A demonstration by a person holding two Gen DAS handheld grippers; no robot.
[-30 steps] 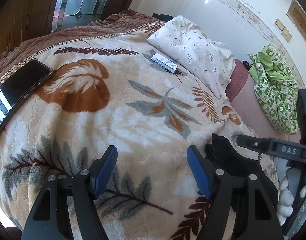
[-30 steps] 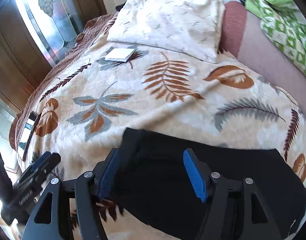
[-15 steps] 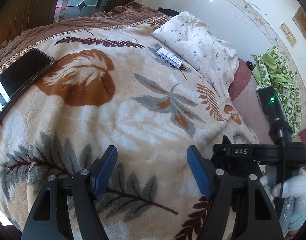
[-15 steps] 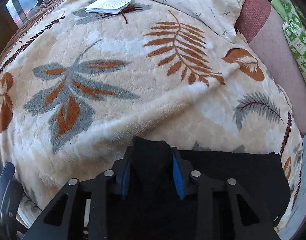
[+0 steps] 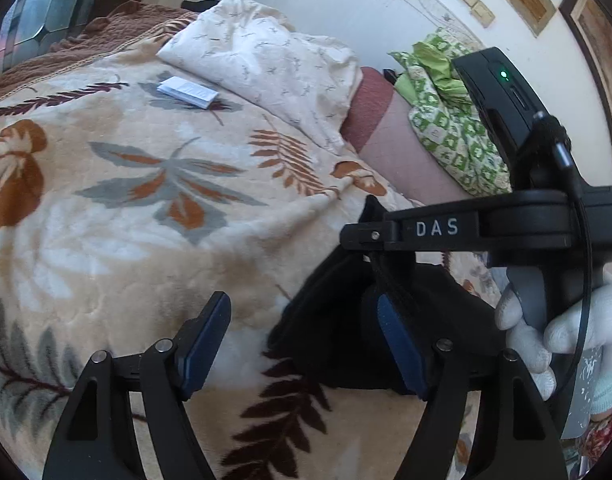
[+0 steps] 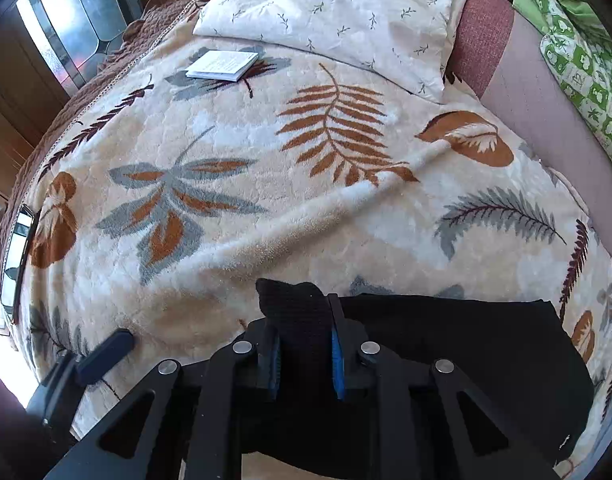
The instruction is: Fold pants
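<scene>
The black pants [image 6: 458, 344] lie folded at the near edge of the leaf-patterned blanket [image 6: 233, 152]. My right gripper [image 6: 305, 354] is shut on a bunched corner of the pants [image 6: 293, 300], which sticks up between the blue pads. In the left wrist view the pants [image 5: 334, 320] lie at lower right, under the right gripper's black body [image 5: 438, 228], held by a white-gloved hand. My left gripper [image 5: 303, 346] is open and empty, its right pad [image 5: 398, 344] over the pants' left edge.
A white patterned pillow [image 6: 338, 12] lies at the bed's far end, with a small white booklet [image 6: 221, 65] before it. A phone [image 6: 15, 256] lies at the blanket's left edge. A green patterned cloth [image 5: 450, 120] is heaped at the right.
My right gripper closed on the pants' corner and has lifted it a little. My left gripper moved right toward the pants, still open.
</scene>
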